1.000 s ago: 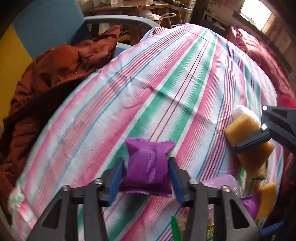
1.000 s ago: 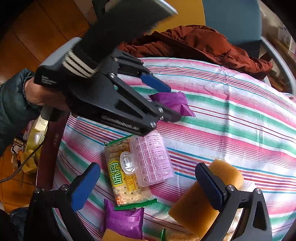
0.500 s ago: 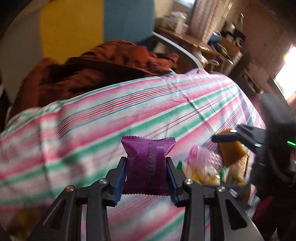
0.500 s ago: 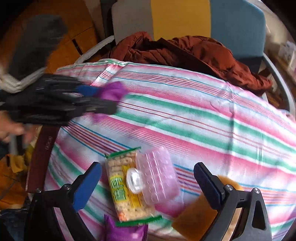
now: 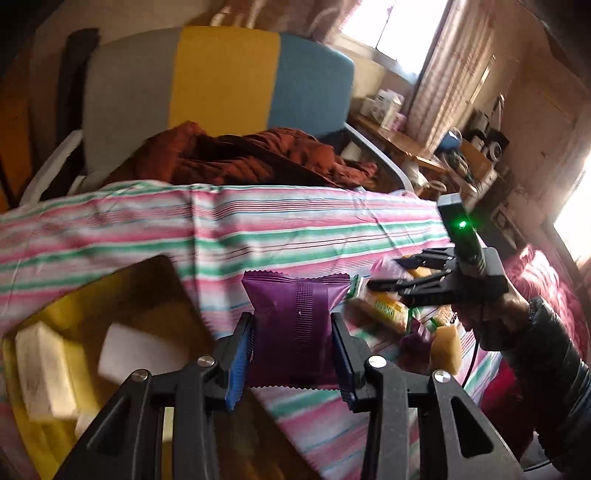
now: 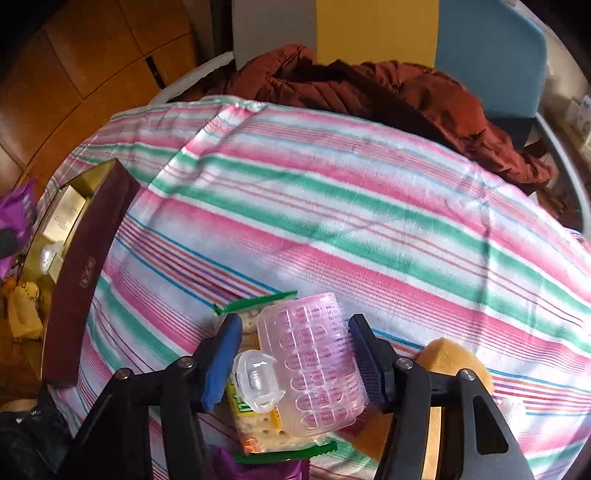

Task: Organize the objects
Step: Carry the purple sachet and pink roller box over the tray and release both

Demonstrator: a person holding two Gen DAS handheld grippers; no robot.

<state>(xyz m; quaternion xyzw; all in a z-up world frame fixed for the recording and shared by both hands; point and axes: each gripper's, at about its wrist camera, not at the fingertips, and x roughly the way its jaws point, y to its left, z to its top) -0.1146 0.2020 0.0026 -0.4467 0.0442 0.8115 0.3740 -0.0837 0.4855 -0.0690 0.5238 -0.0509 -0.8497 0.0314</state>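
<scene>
Left gripper [image 5: 293,354]: clamping the purple packet [image 5: 295,325], hanging over the box [image 6: 88,258] at the bed's left edge.
Right gripper [image 6: 293,363]: jaws closing around the pink roller [image 6: 310,365]; contact unclear.
Done: some white blocks [image 5: 44,369] sitting boxed.
Left: cracker pack [image 6: 255,417], sponge [image 6: 454,362], roller waiting on the striped sheet [image 6: 332,206].

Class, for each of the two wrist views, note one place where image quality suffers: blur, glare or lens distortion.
Left wrist view: the windows blow out to white, and the open box is motion-blurred. Right wrist view: fisheye bends the striped cloth into a dome, and its stripes are smeared.
</scene>
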